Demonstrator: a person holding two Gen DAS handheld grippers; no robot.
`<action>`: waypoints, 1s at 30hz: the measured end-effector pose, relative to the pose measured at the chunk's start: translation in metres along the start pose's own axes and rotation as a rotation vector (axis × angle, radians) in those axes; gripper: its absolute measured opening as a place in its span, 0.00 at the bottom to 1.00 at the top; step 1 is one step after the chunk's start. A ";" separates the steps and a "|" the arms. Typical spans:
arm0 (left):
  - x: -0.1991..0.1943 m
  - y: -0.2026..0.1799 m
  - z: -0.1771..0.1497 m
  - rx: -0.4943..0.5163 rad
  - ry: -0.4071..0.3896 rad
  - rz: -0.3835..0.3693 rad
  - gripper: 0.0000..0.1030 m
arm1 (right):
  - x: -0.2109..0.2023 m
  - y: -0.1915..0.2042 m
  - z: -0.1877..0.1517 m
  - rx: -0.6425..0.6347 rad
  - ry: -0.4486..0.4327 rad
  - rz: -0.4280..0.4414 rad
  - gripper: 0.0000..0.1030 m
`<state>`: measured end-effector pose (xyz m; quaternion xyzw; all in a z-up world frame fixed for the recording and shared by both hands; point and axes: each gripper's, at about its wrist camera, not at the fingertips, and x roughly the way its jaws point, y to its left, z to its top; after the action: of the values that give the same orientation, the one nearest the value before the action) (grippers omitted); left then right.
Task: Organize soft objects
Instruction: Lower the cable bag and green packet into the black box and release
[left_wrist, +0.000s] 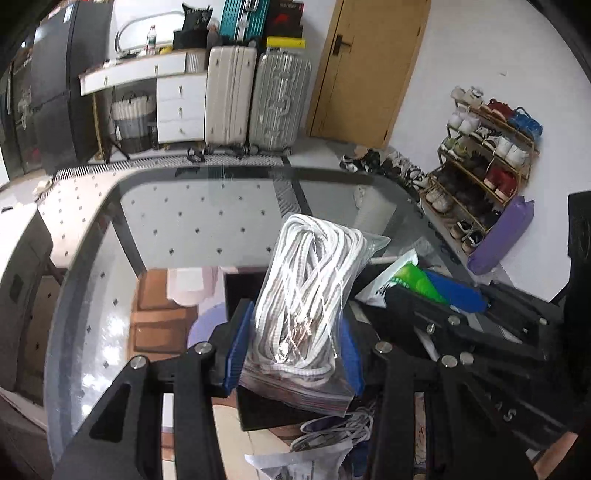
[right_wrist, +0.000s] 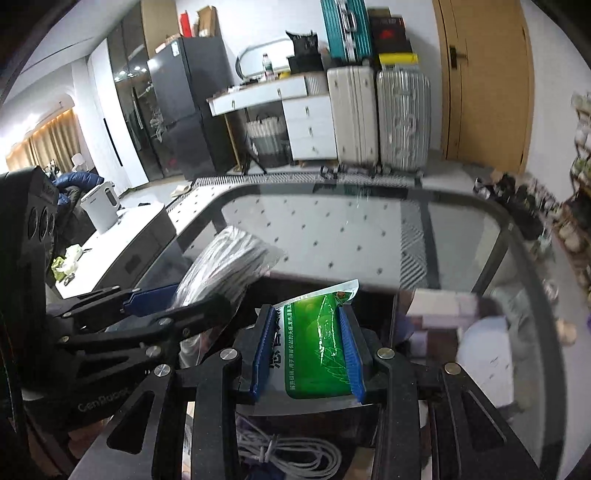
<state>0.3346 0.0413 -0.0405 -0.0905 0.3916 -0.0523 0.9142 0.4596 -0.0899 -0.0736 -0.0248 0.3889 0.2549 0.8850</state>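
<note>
Glossy glass tabletop (left_wrist: 177, 236) spreads ahead of both grippers. Left gripper (left_wrist: 291, 354) pinches a crinkly clear bag of coiled white cord (left_wrist: 306, 291) between ridged blue pads — right gripper (right_wrist: 306, 354) clamps a flat, shiny green sachet (right_wrist: 317, 347) alongside.

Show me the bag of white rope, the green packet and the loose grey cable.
Bag of white rope (left_wrist: 306, 295): left wrist view, on the coiled rope.
Green packet (right_wrist: 319, 350): right wrist view, on its green face.
Grey cable (right_wrist: 284, 456): right wrist view, on the tied bundle below.
</note>
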 end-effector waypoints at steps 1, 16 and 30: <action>0.001 0.000 -0.002 0.000 0.005 -0.002 0.42 | 0.003 -0.001 -0.003 0.001 0.010 0.000 0.34; 0.005 0.004 -0.003 -0.016 0.023 0.016 0.61 | -0.003 -0.010 -0.015 0.034 0.021 0.028 0.34; -0.062 -0.005 -0.023 0.080 -0.080 0.028 0.87 | -0.064 0.001 -0.038 -0.042 0.034 0.055 0.53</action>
<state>0.2752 0.0441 -0.0113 -0.0506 0.3534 -0.0512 0.9327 0.3971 -0.1264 -0.0555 -0.0370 0.3988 0.2866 0.8703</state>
